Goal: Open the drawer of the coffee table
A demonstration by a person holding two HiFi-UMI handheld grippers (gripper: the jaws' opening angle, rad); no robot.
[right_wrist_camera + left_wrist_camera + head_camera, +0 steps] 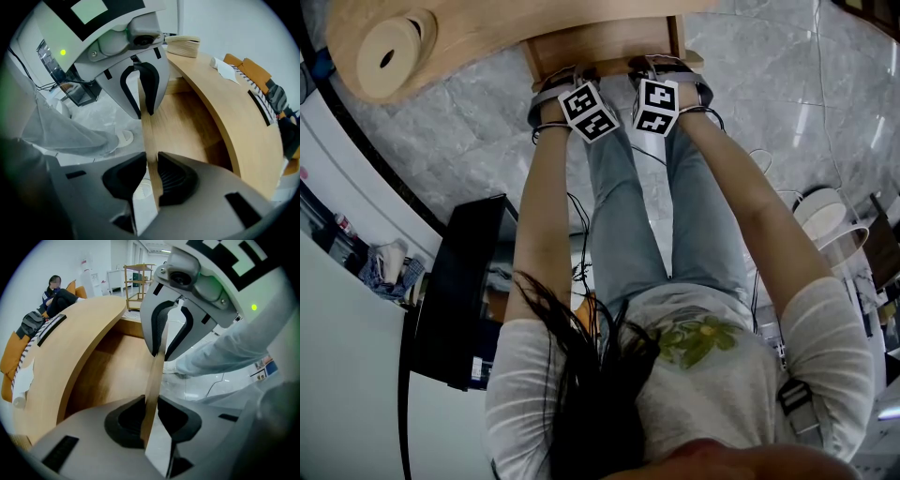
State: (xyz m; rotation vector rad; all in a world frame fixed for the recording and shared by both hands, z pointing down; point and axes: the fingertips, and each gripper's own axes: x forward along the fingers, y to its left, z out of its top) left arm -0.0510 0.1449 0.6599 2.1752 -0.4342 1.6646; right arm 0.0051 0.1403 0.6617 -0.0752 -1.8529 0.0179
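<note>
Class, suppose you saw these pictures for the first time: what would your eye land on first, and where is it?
Two grippers pinch one thin wooden board: the left gripper and right gripper are each shut on the drawer front, side by side. Beyond it the drawer stands pulled out from under the curved coffee table top. The black-and-white marker cubes stand out near the head view's top.

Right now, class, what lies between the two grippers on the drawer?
Only a bare stretch of the drawer front's top edge, running from the left gripper to the right gripper, both clamped on it; the left gripper view shows this.
</note>
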